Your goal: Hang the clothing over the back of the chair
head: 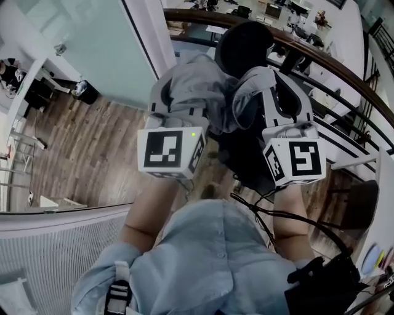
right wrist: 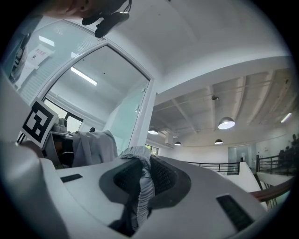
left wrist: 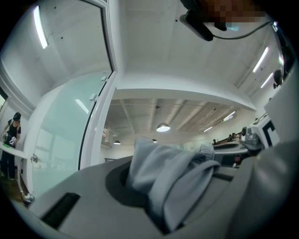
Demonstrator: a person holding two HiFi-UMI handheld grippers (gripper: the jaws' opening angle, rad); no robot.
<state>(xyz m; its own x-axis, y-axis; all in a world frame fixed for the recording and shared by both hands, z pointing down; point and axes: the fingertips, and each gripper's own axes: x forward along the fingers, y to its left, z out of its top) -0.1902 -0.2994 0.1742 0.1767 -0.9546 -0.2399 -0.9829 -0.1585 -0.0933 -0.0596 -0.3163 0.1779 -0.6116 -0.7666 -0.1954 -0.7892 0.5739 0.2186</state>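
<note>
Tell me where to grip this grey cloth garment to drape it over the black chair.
Grip the grey cloth garment at two spread points from the near side: left gripper on a bunched fold, right gripper on the ribbed hem, so it hangs wide.

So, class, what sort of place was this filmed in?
Probably an open-plan office, perhaps on an upper level: a curved railing overlooks desks, and a frosted glass partition stands beside the wood floor.

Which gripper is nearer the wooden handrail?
Right. The right gripper, gripping the grey clothing, sits beside the handrail; the left gripper is on the clothing's far side.
</note>
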